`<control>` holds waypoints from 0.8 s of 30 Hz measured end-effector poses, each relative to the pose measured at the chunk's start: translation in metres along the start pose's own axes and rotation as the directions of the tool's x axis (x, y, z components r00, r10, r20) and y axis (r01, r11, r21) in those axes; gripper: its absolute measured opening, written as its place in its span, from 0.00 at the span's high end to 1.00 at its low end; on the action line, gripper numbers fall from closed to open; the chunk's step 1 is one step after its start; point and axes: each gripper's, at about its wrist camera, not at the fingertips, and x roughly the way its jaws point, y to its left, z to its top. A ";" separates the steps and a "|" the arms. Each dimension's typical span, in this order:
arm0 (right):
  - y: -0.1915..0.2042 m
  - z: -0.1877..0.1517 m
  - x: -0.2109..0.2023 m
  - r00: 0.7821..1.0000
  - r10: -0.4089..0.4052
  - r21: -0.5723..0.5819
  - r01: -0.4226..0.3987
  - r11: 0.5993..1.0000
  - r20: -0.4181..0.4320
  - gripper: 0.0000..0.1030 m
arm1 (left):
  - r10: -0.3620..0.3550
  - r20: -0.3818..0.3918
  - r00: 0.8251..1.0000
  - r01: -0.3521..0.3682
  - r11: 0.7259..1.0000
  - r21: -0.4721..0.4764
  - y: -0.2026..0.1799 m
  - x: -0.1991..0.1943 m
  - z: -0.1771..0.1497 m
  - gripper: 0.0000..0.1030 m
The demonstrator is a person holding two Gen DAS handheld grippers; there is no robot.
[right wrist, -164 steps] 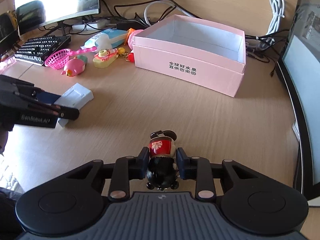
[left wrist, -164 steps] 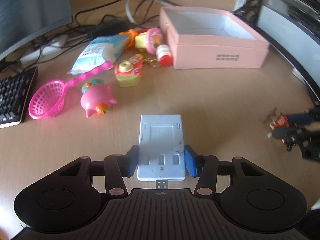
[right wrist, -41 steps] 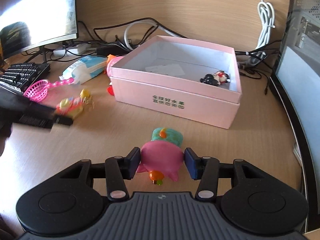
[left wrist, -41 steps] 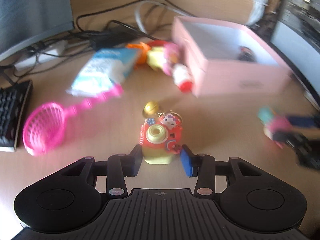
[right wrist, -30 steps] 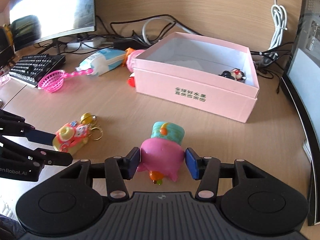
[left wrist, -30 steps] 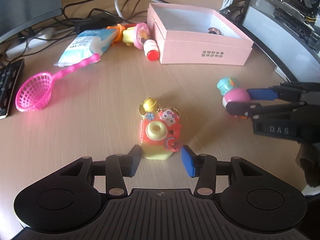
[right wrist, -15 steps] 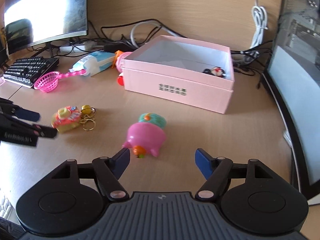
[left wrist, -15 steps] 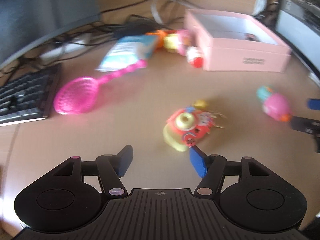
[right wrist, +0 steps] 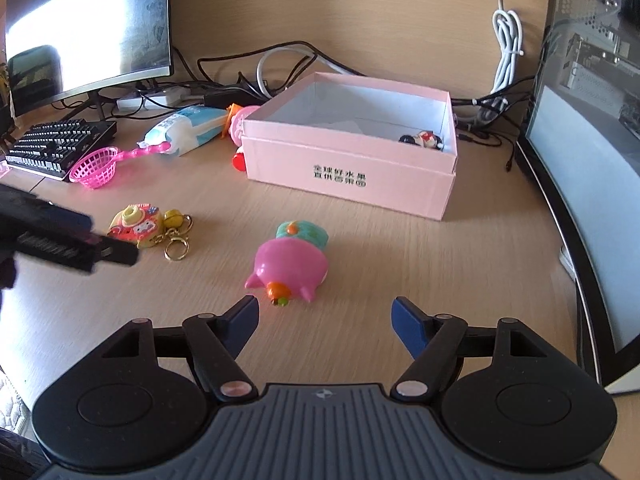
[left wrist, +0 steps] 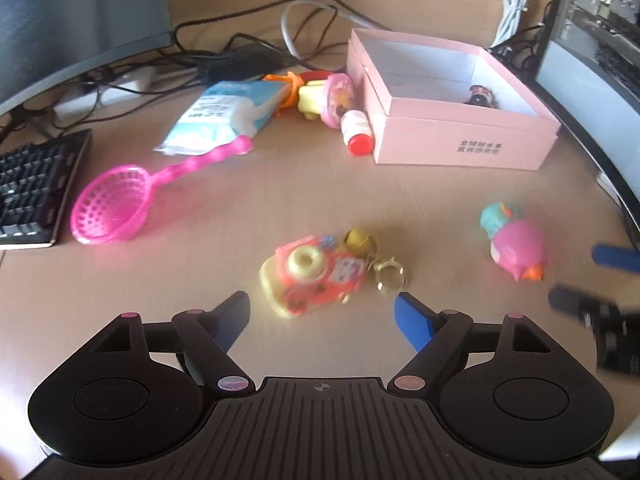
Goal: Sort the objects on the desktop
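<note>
Desk-sorting scene, both wrist views. Left gripper (left wrist: pixel 322 312): jaws wide and opening, nothing between them; toy camera keychain (left wrist: pixel 316 274) flat on desk (left wrist: pixel 240 208) just ahead of fingertips, nearer left finger, long axis slanted across the gap, key rings trailing toward right finger. Right gripper (right wrist: pixel 325 316): jaws wide, empty; pink pig toy (right wrist: pixel 290 266) on its side just beyond fingertips, left of gap centre, long axis running away from fingers toward pink box (right wrist: pixel 348 172), teal end farthest. Box open-topped, well ahead of both grippers, small figurine (right wrist: pixel 422 140) in its far right corner. Pink toy strainer (left wrist: pixel 116 208), blue packet (left wrist: pixel 224 116) and small bottle (left wrist: pixel 357 134) unsorted, far ahead-left of left fingers. Judgement: each toy nearest its own gripper; regrasp across short axis likely.
</note>
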 end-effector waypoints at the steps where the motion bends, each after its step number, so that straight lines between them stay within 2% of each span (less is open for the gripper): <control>1: 0.001 -0.002 0.000 1.000 -0.001 0.000 0.001 1.000 -0.004 0.28 | 0.007 -0.004 1.000 -0.007 1.000 -0.008 -0.002 0.005 0.004 0.19; 6: 0.004 -0.009 -0.004 1.000 -0.021 -0.021 0.021 1.000 -0.009 0.27 | 0.031 -0.014 0.999 -0.031 0.999 -0.044 -0.005 0.016 0.015 0.19; 11: -0.002 -0.008 -0.007 1.000 -0.017 0.008 0.017 1.000 0.001 0.26 | 0.013 -0.016 1.000 -0.014 0.998 -0.059 -0.002 0.016 0.017 0.19; 14: -0.006 0.004 -0.002 1.000 0.028 0.049 -0.028 0.998 0.004 0.25 | -0.010 -0.006 1.000 0.010 0.998 -0.066 0.000 0.011 0.016 0.18; 16: -0.004 0.014 0.007 0.999 0.050 0.060 -0.051 0.997 0.008 0.25 | 0.003 0.005 1.000 -0.002 0.998 -0.066 0.002 0.006 0.013 0.17; 21: 0.014 0.033 0.036 0.998 0.066 -0.008 -0.066 0.998 0.003 0.25 | 0.020 0.015 1.000 -0.019 0.997 -0.078 0.016 -0.010 -0.003 0.13; 22: 0.018 0.035 0.042 0.997 0.071 -0.015 -0.071 0.997 -0.001 0.27 | 0.019 0.015 1.000 -0.018 0.996 -0.083 0.020 -0.013 -0.007 0.13; 24: 0.022 0.038 0.051 0.997 0.082 -0.026 -0.082 0.996 -0.013 0.47 | 0.021 0.014 1.000 -0.019 0.996 -0.092 0.026 -0.017 -0.013 0.09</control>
